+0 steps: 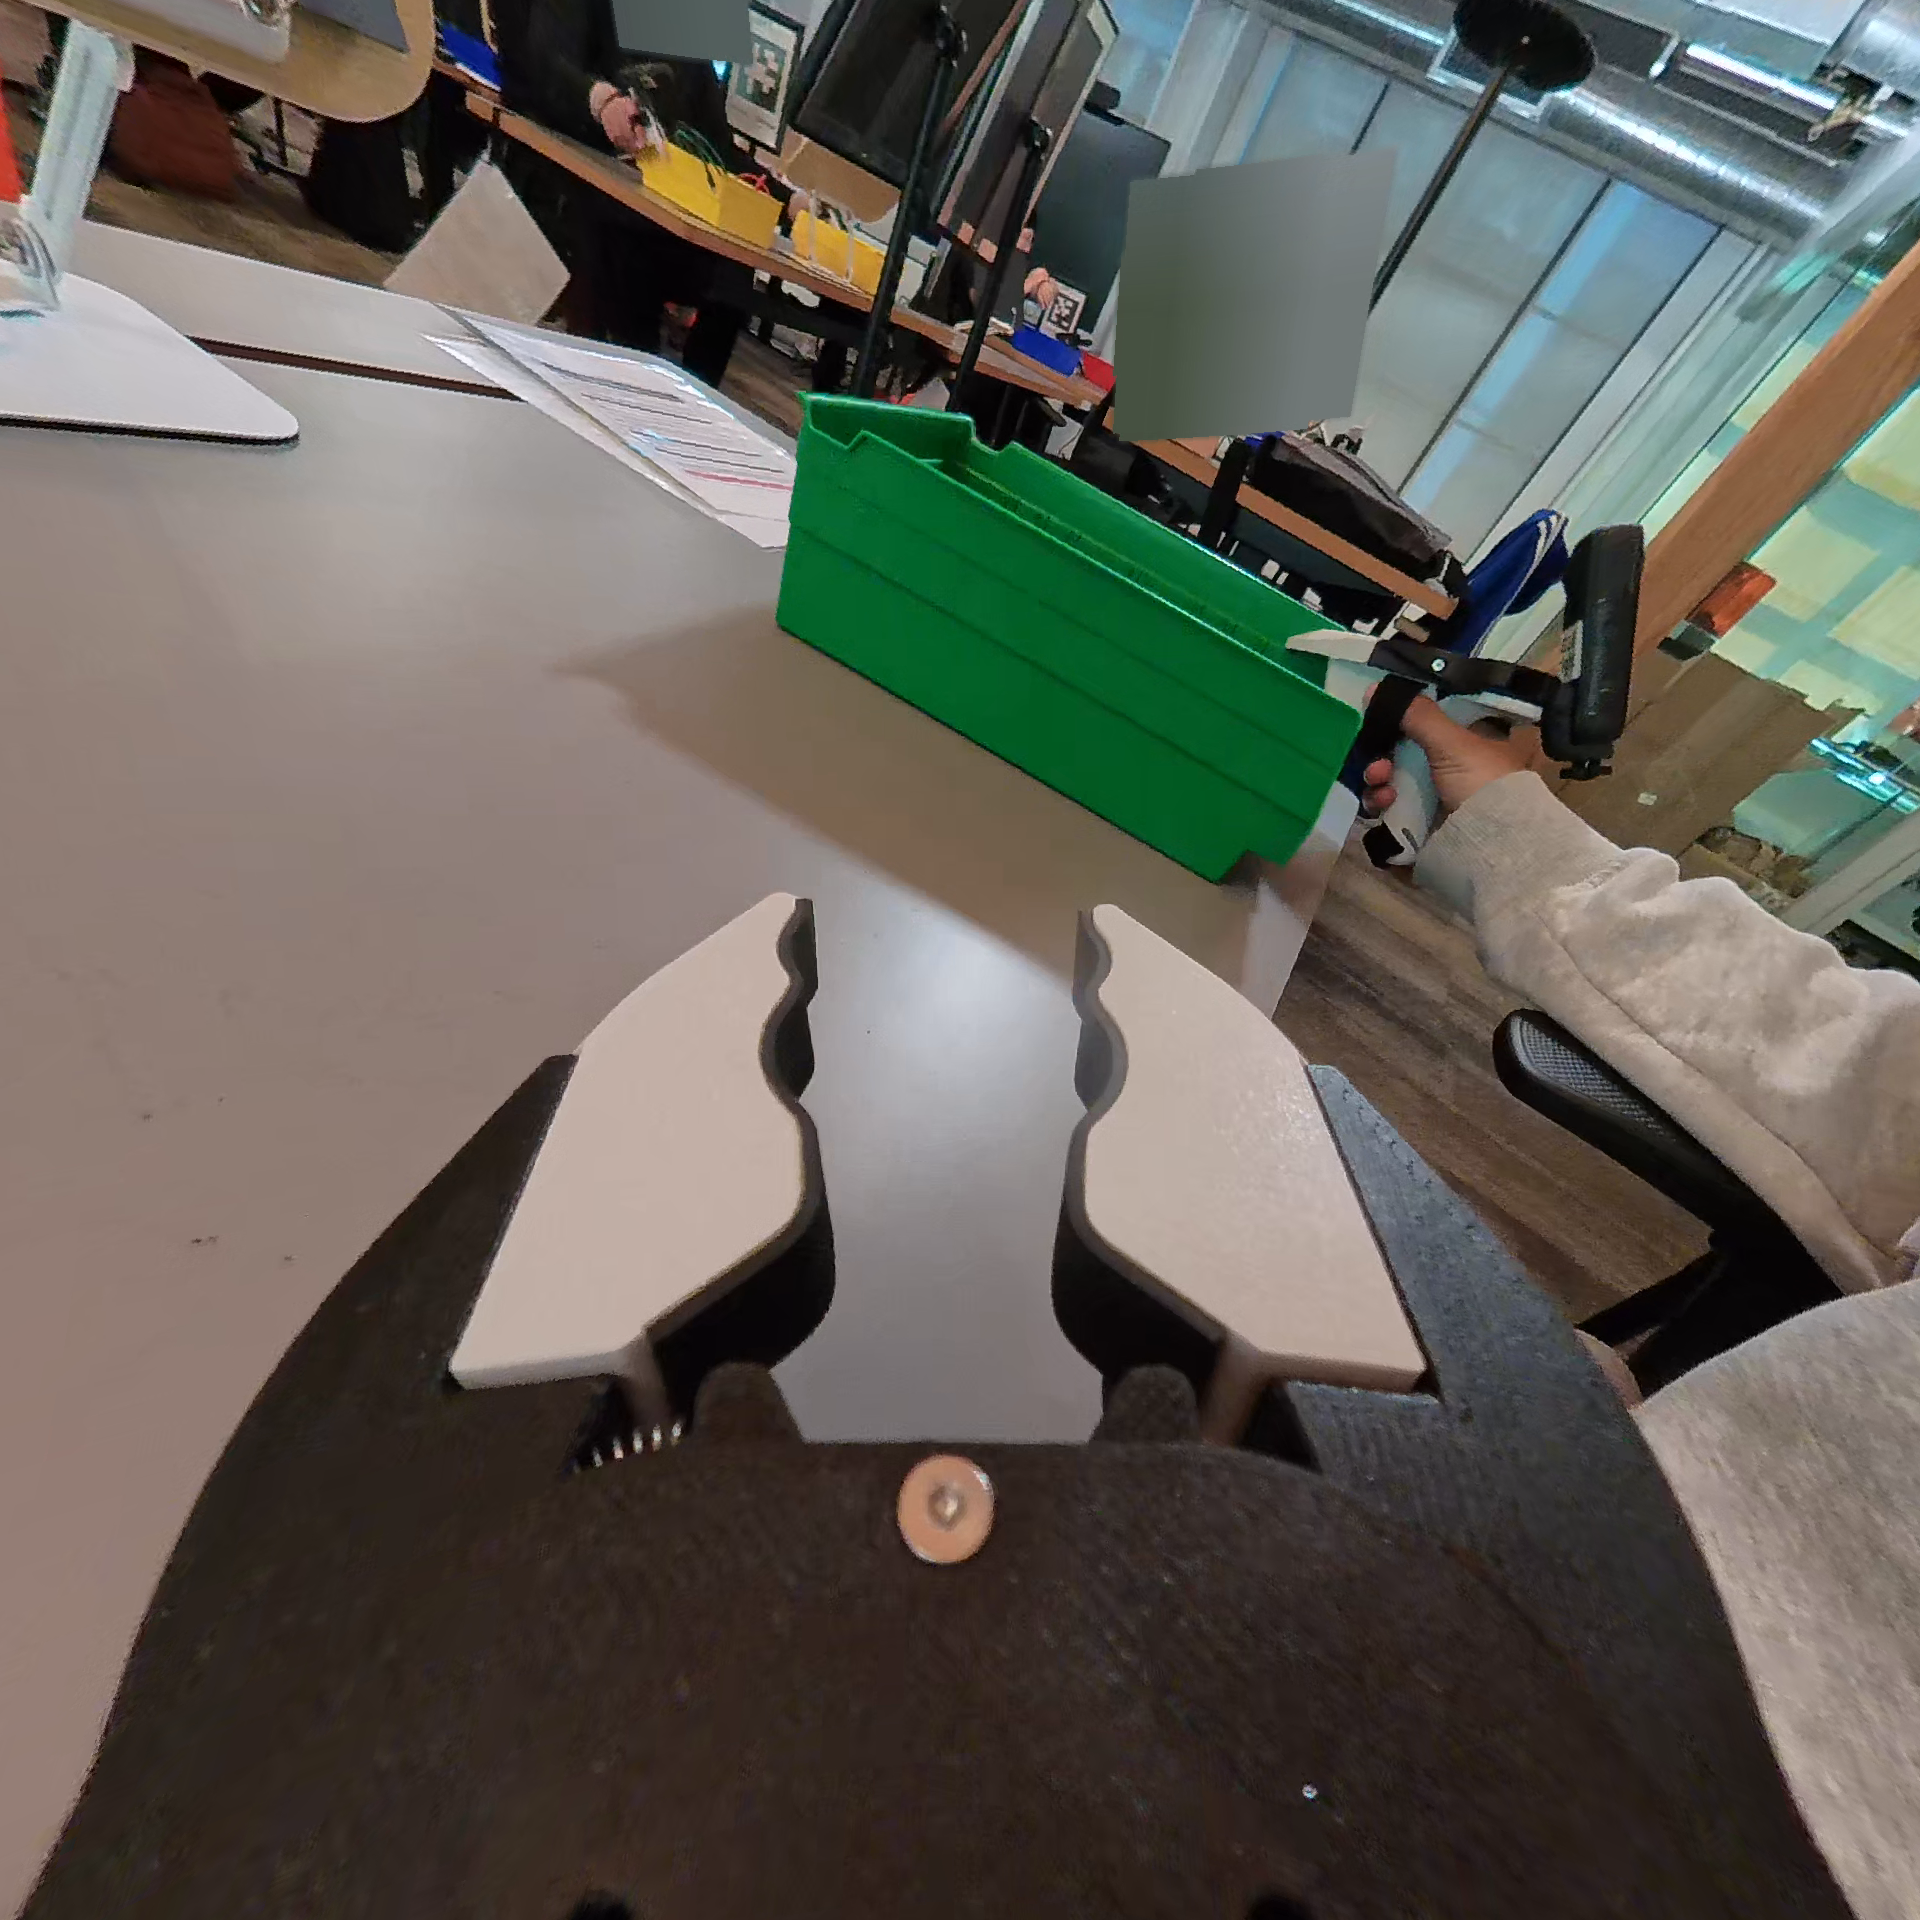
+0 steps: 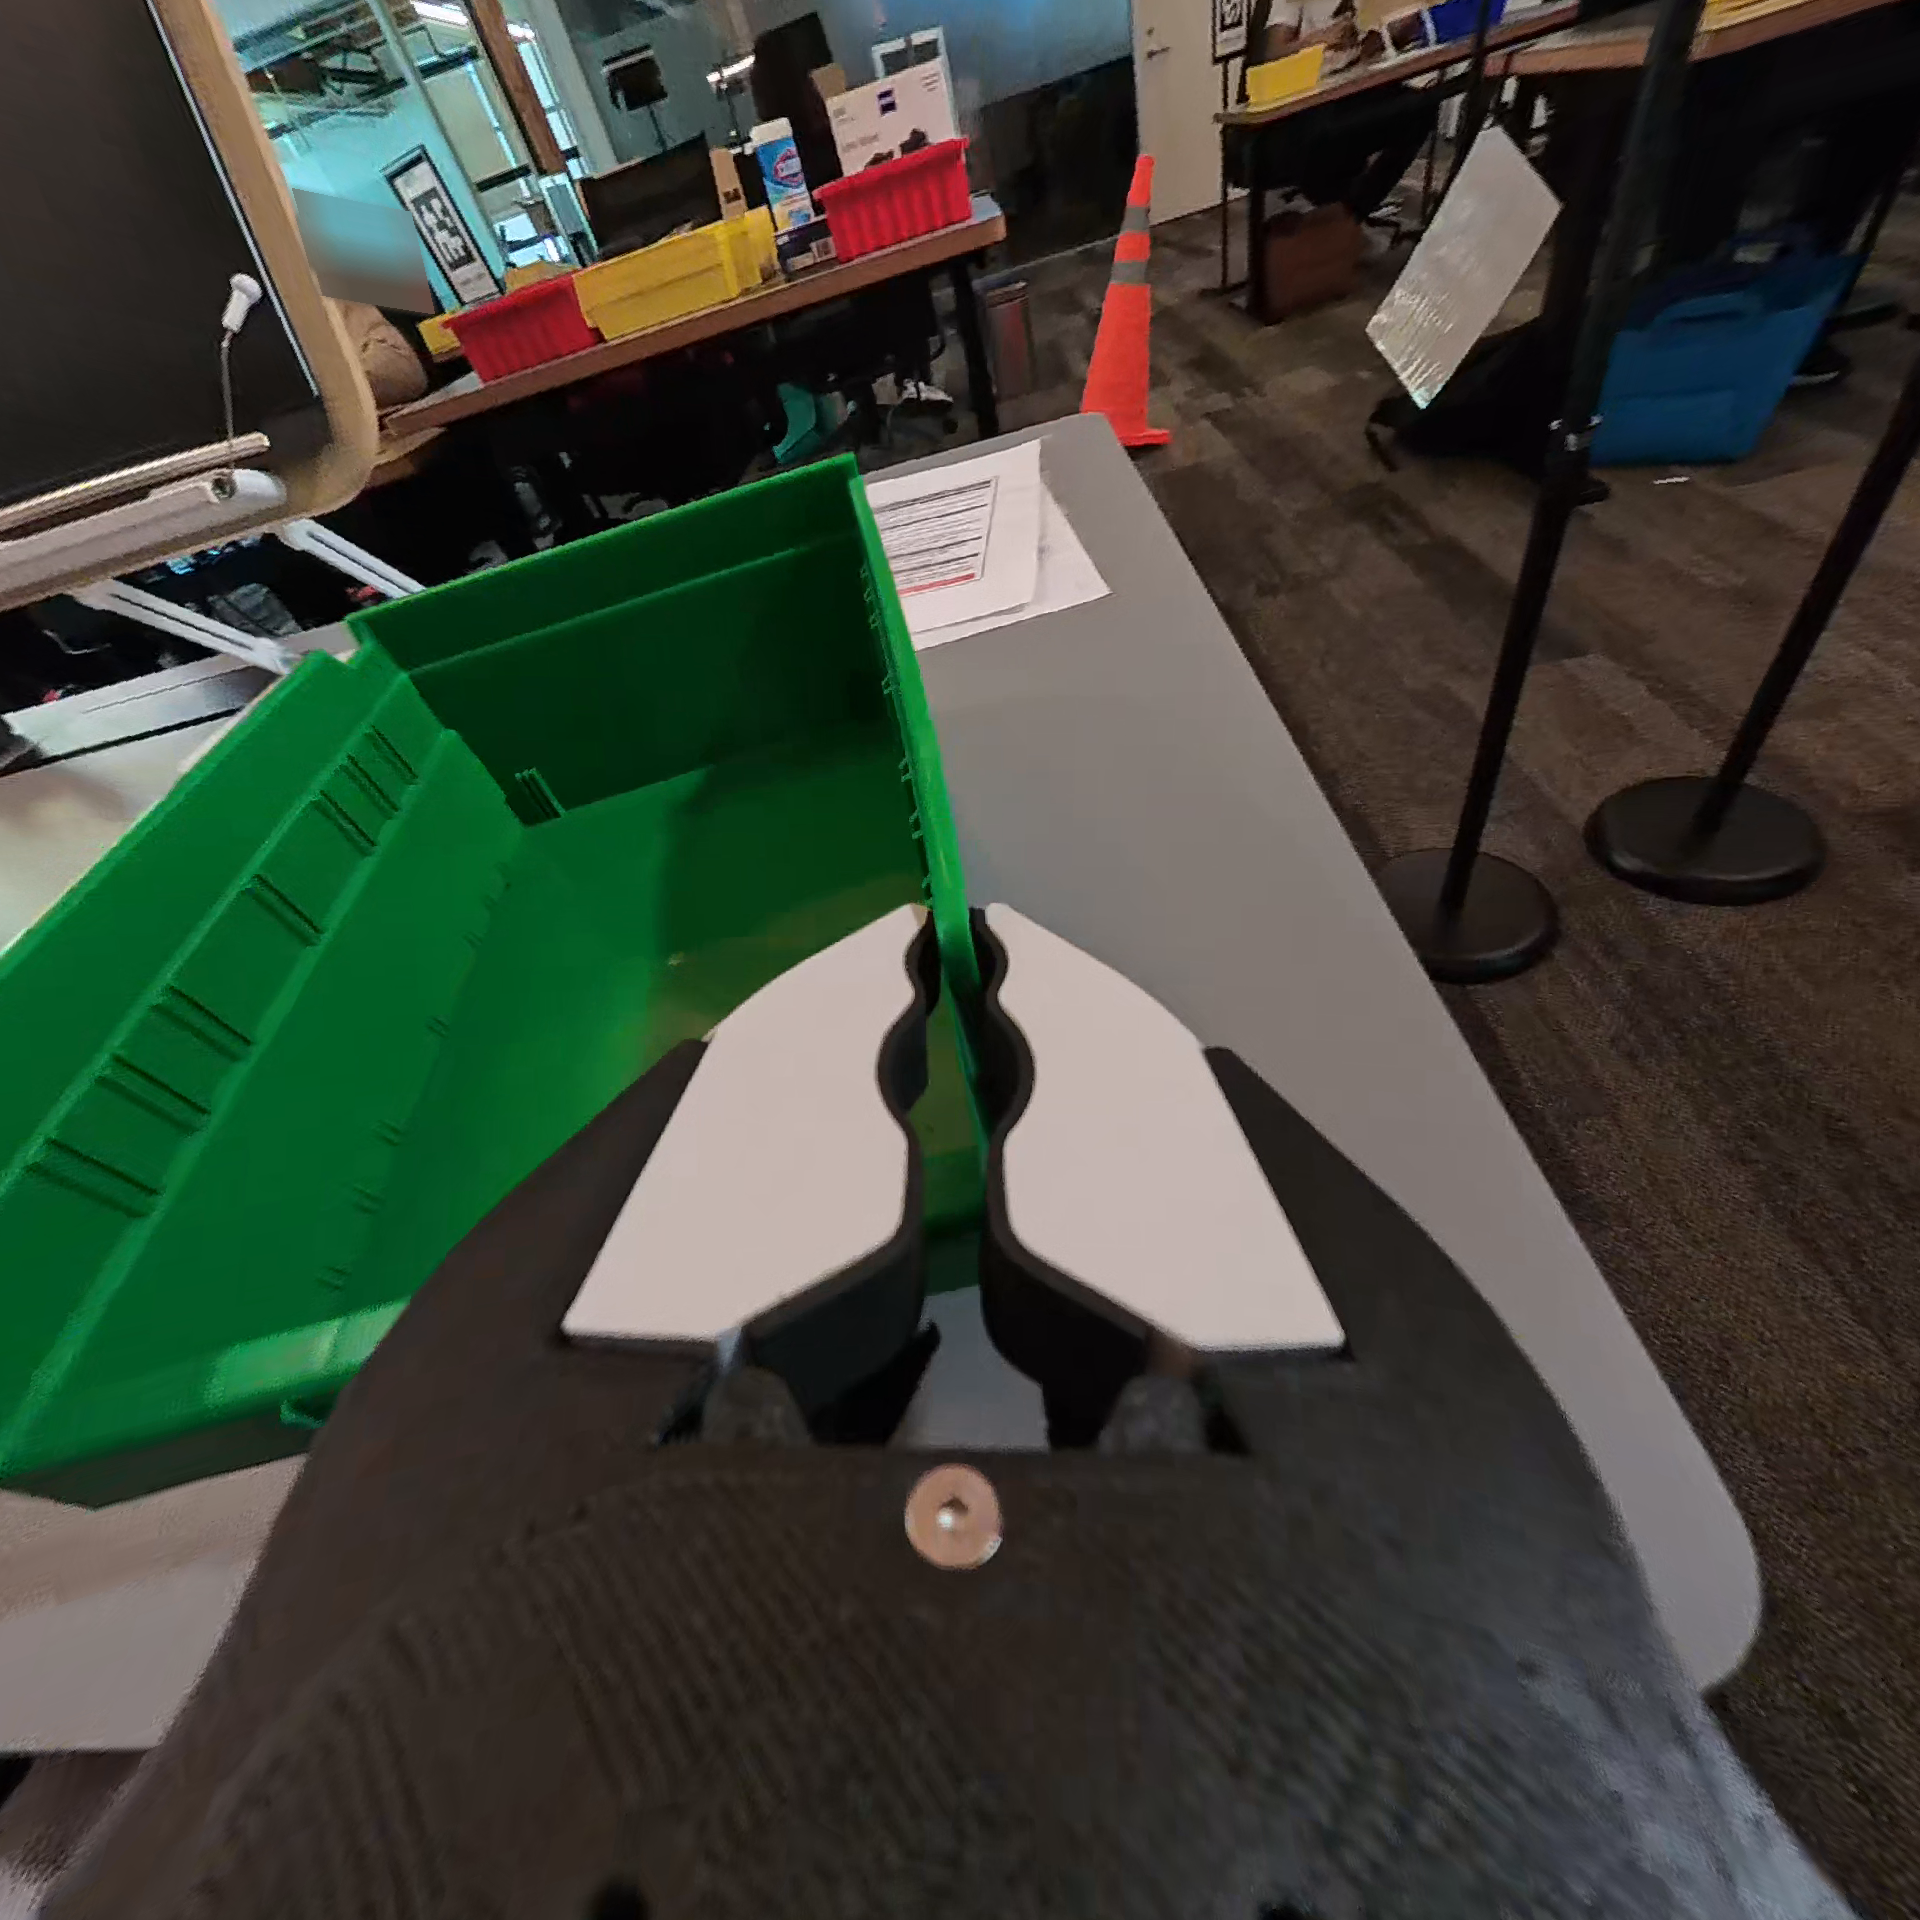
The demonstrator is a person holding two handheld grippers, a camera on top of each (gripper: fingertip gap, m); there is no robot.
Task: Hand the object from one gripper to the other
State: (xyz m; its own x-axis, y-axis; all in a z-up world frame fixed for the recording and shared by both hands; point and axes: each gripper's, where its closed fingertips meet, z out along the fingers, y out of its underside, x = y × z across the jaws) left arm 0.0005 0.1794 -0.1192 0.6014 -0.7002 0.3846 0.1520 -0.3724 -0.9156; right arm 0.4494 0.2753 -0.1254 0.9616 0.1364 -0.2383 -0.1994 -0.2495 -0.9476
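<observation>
Risk first: bin (image 2: 644, 831) is large, and my right gripper (image 2: 956, 925) pinches only its thin side wall near one end, so the long body can pivot or slip out of that narrow hold if tilted or swung. The bin sits at the table (image 1: 312, 831) edge and appears slightly lifted at my end; I cannot confirm this. My left gripper (image 1: 940, 920) hovers low over the table, well apart from the bin, jaws spread and holding nothing. Reaching the far wall badly could push the bin off the edge. My right hand (image 1: 1455, 748) grips its handle beyond the bin's end, sleeve extended.
</observation>
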